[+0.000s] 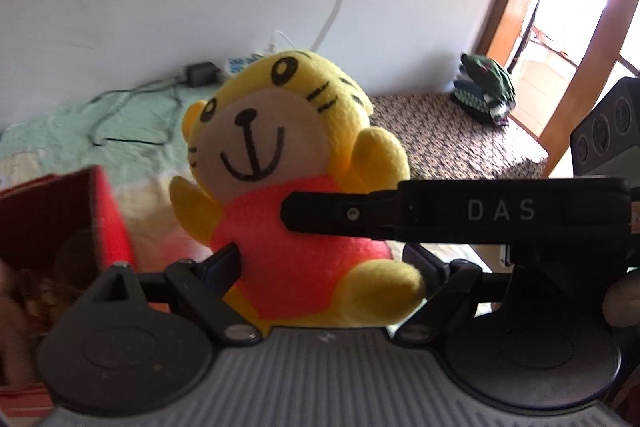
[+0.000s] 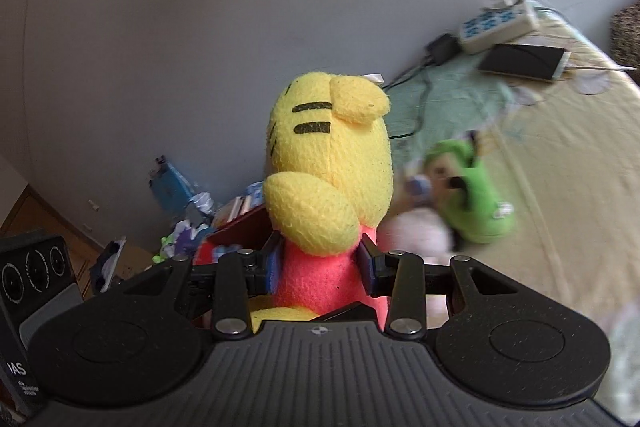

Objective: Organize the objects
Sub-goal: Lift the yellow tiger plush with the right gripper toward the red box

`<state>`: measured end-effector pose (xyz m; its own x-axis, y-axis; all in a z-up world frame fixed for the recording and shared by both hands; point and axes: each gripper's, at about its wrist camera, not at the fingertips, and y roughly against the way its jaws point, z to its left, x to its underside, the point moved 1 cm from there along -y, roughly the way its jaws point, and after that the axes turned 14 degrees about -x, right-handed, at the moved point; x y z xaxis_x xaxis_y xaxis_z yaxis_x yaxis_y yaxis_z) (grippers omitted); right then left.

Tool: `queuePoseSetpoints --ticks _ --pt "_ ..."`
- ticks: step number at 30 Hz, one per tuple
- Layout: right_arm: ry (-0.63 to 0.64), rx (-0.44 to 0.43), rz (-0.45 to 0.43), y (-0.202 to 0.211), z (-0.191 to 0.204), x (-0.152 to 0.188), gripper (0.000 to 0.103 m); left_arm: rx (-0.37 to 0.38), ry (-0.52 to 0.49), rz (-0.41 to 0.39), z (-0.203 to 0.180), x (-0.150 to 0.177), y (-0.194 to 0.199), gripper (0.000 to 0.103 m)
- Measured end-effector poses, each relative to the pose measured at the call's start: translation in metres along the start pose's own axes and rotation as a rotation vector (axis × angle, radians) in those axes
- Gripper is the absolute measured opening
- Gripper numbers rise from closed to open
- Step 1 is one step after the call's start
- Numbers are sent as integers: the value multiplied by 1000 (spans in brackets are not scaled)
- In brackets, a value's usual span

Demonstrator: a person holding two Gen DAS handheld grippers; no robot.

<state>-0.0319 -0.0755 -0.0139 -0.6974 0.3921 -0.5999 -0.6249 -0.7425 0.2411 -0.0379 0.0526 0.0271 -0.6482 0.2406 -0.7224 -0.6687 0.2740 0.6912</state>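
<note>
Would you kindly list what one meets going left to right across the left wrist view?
Red box → yellow plush tiger → patterned cloth → green toy → doorway.

"DAS" on the right tool's finger (image 1: 500, 209); "IAS" on the left tool's body (image 2: 18, 369).

Plush tiger (image 1: 288, 163): yellow, black stripes, pink shirt.

I see a plush tiger (image 1: 280, 163) of fuzzy, matt cloth. My right tool (image 2: 322, 263) looks like matt black plastic with shiny metal screws. The bed (image 2: 560, 163) wears smooth cloth.
</note>
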Motion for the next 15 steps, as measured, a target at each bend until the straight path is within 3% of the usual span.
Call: queuePoseSetpoints --ticks 8,15 --pt "23 17 47 -68 34 16 41 -63 47 -28 77 9 31 85" --pt "54 122 89 -111 45 31 41 -50 98 15 131 17 24 85"
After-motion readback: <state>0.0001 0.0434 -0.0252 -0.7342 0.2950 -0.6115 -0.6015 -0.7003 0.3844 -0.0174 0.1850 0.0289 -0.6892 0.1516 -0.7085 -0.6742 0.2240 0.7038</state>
